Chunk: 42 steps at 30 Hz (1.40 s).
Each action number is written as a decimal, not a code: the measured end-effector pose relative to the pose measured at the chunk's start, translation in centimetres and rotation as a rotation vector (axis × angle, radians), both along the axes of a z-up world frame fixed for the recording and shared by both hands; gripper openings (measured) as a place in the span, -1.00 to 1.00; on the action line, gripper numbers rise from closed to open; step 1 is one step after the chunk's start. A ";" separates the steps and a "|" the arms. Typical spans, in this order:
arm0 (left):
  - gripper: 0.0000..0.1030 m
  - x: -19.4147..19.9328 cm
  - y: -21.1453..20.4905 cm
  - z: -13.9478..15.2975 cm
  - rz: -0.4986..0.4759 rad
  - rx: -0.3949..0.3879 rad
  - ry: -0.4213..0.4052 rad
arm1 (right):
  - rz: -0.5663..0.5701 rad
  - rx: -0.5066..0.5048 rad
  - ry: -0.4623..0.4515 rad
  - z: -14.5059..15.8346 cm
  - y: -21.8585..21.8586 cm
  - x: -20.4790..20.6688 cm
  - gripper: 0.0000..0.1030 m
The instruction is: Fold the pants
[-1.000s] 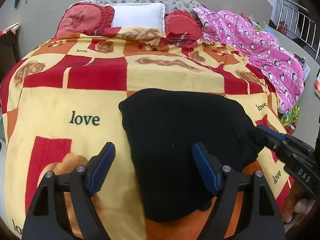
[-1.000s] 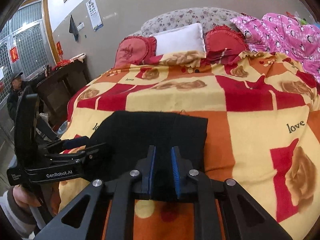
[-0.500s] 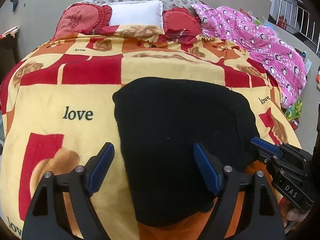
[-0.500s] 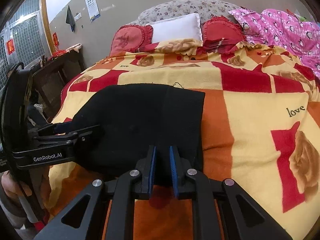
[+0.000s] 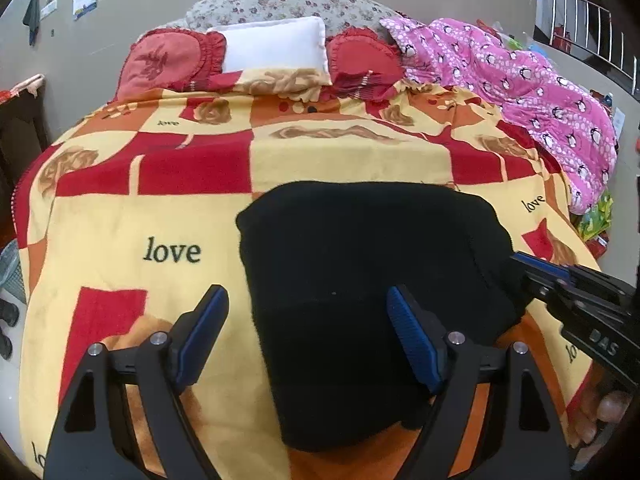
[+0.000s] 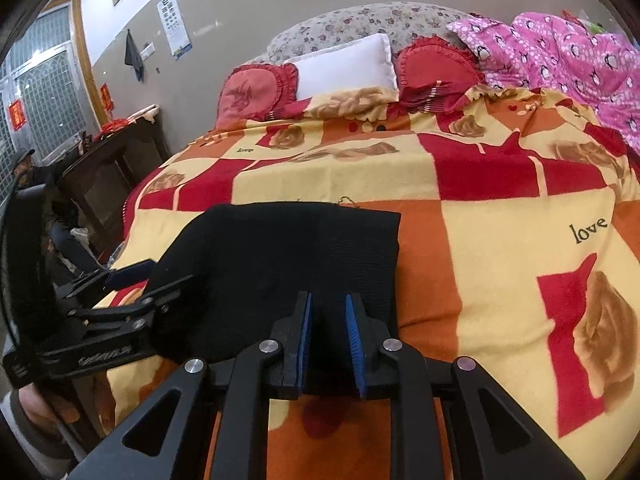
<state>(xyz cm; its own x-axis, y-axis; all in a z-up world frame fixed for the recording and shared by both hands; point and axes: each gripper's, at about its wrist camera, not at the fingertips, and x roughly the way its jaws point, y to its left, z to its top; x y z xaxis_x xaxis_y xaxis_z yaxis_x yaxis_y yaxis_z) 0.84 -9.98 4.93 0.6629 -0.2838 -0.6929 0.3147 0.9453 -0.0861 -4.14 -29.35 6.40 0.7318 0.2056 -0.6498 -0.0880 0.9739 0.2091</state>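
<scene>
Folded black pants (image 5: pixel 360 260) (image 6: pixel 280 256) lie flat on the yellow, red and orange blanket (image 5: pixel 120 220) (image 6: pixel 500 240), near its front edge. My left gripper (image 5: pixel 306 300) is open wide, one finger over the blanket left of the pants and the other over the black cloth. In the right wrist view the left gripper (image 6: pixel 132 276) hovers at the pants' left edge. My right gripper (image 6: pixel 328 304) sits low over the pants' near edge. Its jaws are opening, with a narrow gap and black cloth showing between the pads, which do not press on it. From the left wrist view, the right gripper (image 5: pixel 560 280) is at the pants' right side.
At the head of the bed lie a white pillow (image 5: pixel 272 44) (image 6: pixel 344 64) and two red frilled cushions. A pink penguin quilt (image 5: pixel 520 80) (image 6: pixel 560 48) is heaped at the far right. A dark wooden cabinet (image 6: pixel 108 168) stands left of the bed. A metal railing (image 5: pixel 592 8) is at the far right.
The right gripper's jaws have parted a little wider than half a second ago. The left gripper stays wide open, and the pants lie as before.
</scene>
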 end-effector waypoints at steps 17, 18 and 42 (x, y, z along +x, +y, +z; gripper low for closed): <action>0.62 0.1 -0.4 -1.3 0.004 -0.040 0.065 | 0.005 -0.002 0.018 -1.0 0.3 0.5 -0.56; 0.63 0.1 -0.5 -1.3 0.004 -0.033 0.066 | 0.005 0.005 0.019 -1.1 0.2 0.5 -0.56; 0.75 -1.8 0.0 0.6 0.057 0.065 -0.041 | 0.002 -0.022 -0.113 1.8 1.3 -2.6 0.28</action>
<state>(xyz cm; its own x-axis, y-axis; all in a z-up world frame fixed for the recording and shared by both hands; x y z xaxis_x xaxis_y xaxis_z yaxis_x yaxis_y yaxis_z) -0.92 -9.95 5.54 0.7048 -0.2003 -0.6805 0.2623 0.9649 -0.0124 -6.72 -28.07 8.22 0.8001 0.1933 -0.5679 -0.1112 0.9780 0.1762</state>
